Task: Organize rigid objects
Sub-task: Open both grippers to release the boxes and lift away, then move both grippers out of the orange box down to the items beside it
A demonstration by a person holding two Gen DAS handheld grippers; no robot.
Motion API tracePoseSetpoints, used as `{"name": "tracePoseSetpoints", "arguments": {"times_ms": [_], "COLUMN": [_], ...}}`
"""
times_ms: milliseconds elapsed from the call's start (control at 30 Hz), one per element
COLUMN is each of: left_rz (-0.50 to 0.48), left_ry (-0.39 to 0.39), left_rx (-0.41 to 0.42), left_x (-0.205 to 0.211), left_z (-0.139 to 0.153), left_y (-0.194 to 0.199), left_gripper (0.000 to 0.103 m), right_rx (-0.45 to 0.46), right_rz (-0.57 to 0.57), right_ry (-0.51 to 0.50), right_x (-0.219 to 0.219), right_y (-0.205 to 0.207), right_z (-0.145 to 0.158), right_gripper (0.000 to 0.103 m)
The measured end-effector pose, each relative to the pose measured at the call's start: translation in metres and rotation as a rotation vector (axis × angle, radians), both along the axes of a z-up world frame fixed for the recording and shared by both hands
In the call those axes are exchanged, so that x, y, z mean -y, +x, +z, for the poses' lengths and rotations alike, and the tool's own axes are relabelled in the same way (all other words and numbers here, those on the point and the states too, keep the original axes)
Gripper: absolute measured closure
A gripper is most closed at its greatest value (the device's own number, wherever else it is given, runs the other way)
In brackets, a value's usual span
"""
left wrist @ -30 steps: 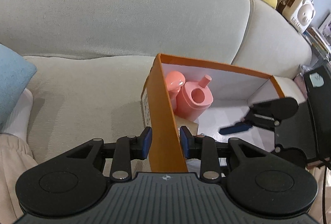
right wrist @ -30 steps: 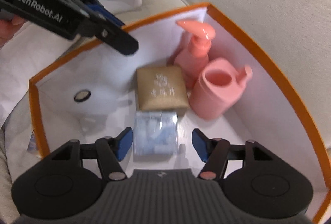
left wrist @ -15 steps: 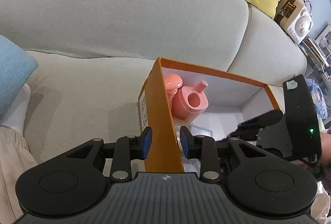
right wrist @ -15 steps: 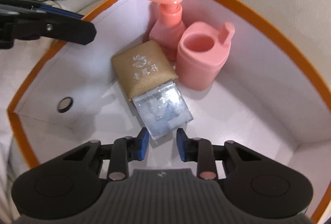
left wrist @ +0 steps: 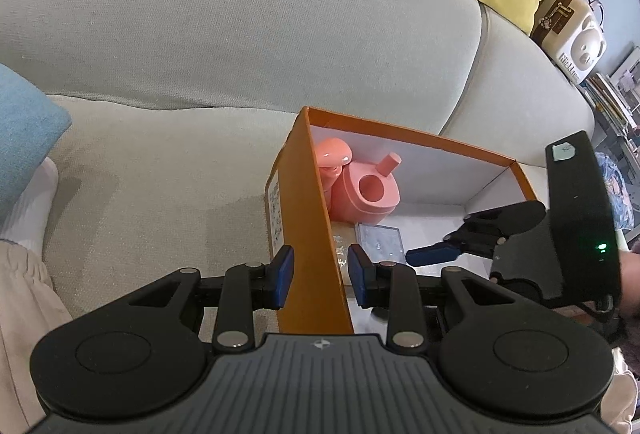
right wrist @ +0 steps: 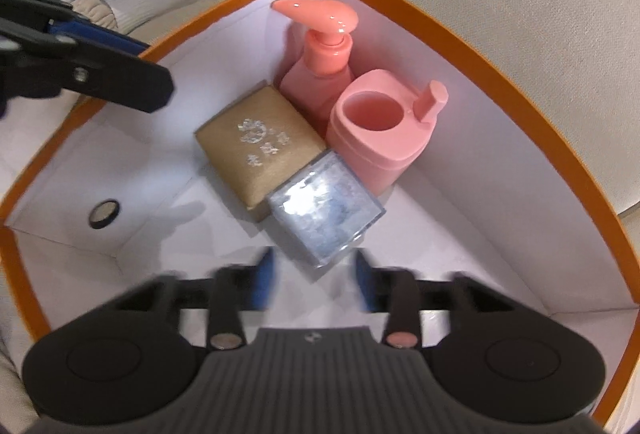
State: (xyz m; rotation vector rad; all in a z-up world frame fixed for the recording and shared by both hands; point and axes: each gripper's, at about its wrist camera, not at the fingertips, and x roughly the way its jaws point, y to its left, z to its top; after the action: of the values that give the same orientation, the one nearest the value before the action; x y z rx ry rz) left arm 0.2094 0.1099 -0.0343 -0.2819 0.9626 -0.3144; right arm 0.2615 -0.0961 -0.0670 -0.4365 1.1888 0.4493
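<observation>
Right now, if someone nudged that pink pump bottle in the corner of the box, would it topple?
Probably not easily: the pink pump bottle stands upright in the orange box corner, hemmed by the pink cup and tan packet. Its tall neck looks top-heavy once lifted clear. The glossy plastic may be slippery.

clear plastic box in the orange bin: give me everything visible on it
The clear plastic box is a small, squarish, transparent case with glossy faces and hard edges; its contents read only as a pale bluish-white blur. It lies flat on the white floor of the orange box, turned diagonally. One edge meets the tan packet; a corner sits close to the pink cup, contact unclear. The right gripper hovers just short of it, jaws opening, nothing between them.
</observation>
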Motion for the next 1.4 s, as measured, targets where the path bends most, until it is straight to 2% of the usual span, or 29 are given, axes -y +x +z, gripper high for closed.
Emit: {"name": "tracePoseSetpoints", "arguments": {"times_ms": [100,200,333,433,533,600,767,867,967,1133,1267,1333,1400], "left_rz": [0.002,0.008,0.013,0.008,0.005,0.003,-0.014,-0.008,-0.006,-0.026,-0.046,-0.043,-0.051], "left_ry": [0.004,0.003,0.002,0.003,0.015,0.039,0.058,0.066,0.016,-0.006,0.018,0.037,0.075], "left_rx": [-0.006,-0.006,0.001,0.006,0.018,0.051,0.117,0.165,0.191,0.199,0.127,0.069,0.025], "left_x": [0.000,-0.001,-0.002,-0.001,0.000,0.002,0.006,0.011,0.015,0.025,0.032,0.037,0.040], "left_z": [-0.002,-0.002,-0.001,0.000,0.002,0.006,0.023,0.039,0.050,0.054,0.041,0.028,0.014], "left_y": [0.000,0.000,0.000,0.000,-0.001,-0.004,-0.017,-0.033,-0.057,-0.102,-0.122,-0.127,-0.128], "left_gripper": [0.067,0.067,0.067,0.067,0.067,0.067,0.067,0.067,0.067,0.067,0.067,0.067,0.066], "right_rx": [-0.029,-0.037,-0.020,-0.049,-0.039,-0.035,0.001,0.062,0.145,0.304,0.400,0.414,0.389], "right_rz": [-0.042,-0.131,-0.225,-0.257,-0.249,-0.255,-0.273,-0.284,-0.321,-0.399,-0.448,-0.477,-0.510], "right_ry": [0.043,0.054,0.040,0.067,0.051,0.055,0.083,0.109,0.172,0.286,0.340,0.357,0.381], "right_x": [-0.004,-0.015,-0.021,-0.033,-0.031,-0.019,0.007,0.016,0.024,0.041,0.045,0.047,0.054], "right_y": [0.004,0.015,0.026,0.020,0.021,0.005,-0.004,-0.026,-0.053,-0.108,-0.150,-0.170,-0.189], "right_z": [0.000,-0.003,-0.008,-0.010,-0.009,-0.011,0.015,0.038,0.062,0.091,0.101,0.099,0.093], "right_gripper": [0.038,0.039,0.059,0.059,0.059,0.059,0.058,0.058,0.058,0.058,0.058,0.058,0.058]}}
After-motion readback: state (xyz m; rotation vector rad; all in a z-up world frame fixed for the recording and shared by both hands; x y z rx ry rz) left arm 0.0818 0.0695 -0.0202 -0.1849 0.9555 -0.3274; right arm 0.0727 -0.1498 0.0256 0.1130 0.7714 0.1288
